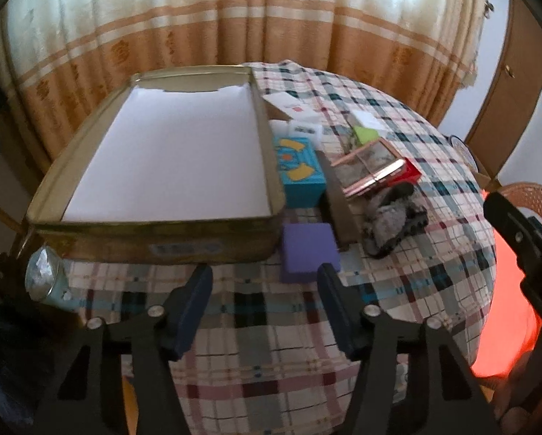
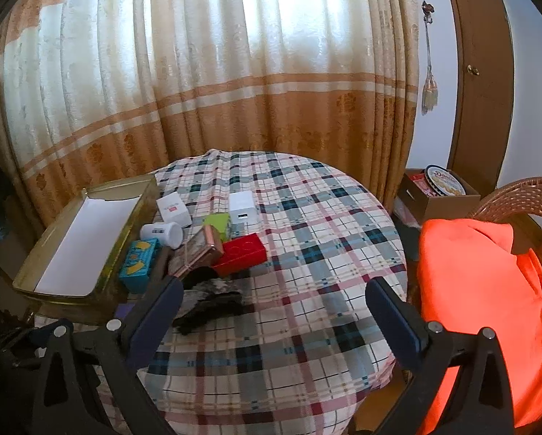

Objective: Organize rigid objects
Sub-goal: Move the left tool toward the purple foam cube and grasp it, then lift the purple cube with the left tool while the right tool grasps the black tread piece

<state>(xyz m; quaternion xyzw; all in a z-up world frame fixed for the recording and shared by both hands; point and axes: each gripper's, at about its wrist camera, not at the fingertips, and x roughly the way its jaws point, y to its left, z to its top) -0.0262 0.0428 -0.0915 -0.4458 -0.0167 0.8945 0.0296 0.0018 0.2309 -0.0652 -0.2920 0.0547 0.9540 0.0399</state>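
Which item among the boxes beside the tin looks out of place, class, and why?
The crumpled grey and black cloth on the checked tablecloth stands out: it is soft and shapeless, while everything around it, such as the purple box and blue box, is rigid. The tin holds only a white lining.

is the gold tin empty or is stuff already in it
Empty: the gold tin shows only its white paper liner; the boxes still lie beside it on the tablecloth.

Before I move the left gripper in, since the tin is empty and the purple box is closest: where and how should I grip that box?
Take the purple box across its two long side faces, coming down from the near end. It lies flat on the tablecloth, just ahead of the open left gripper; the tin stands close on one side.
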